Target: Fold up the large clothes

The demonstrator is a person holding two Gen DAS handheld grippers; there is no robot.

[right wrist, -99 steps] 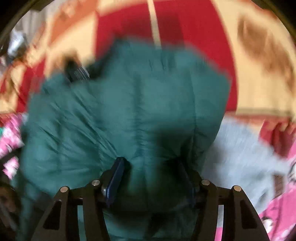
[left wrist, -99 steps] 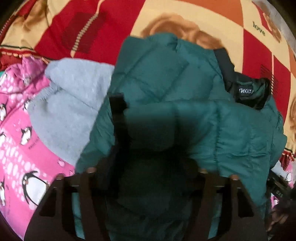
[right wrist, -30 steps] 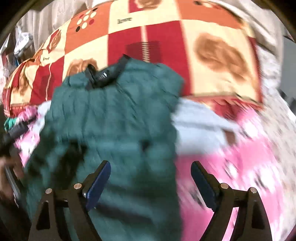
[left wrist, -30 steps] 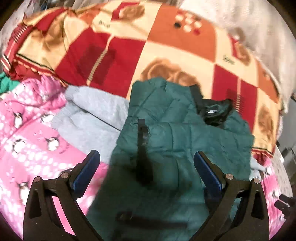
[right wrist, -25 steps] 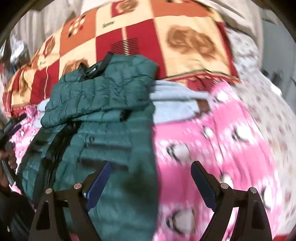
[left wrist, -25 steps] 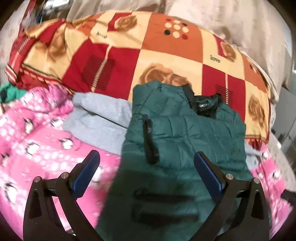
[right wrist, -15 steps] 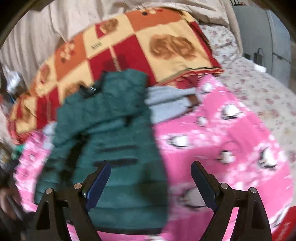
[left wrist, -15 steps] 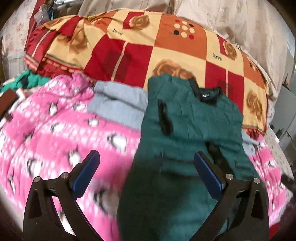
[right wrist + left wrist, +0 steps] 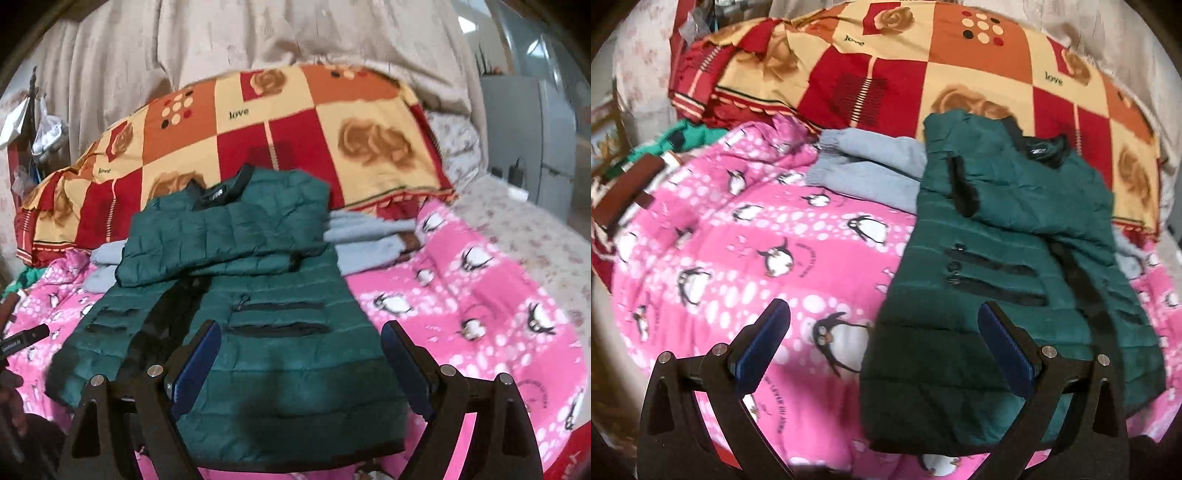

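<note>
**Both grippers pulled back, jacket left on the bed**

Both grippers have let go of the jacket and backed away since the earlier frames, when they were pressed into it. I now have the left gripper (image 9: 882, 347) and the right gripper (image 9: 297, 360) spread wide, each holding nothing.

The jacket (image 9: 236, 280) lies front-up on the pink blanket (image 9: 738, 236), collar toward the checked pillow (image 9: 295, 125), one sleeve folded across the chest, hem at the near edge of the bed. Its top overlaps a grey garment (image 9: 871, 166).

My worry is the slippery, puffy quilting: I judge a folded sleeve could spring back, and a shallow pinch at the hem may slip. Grabbing near the top could also catch the grey garment. The open front could gape if I lift one side only.

No containers are in view.
</note>
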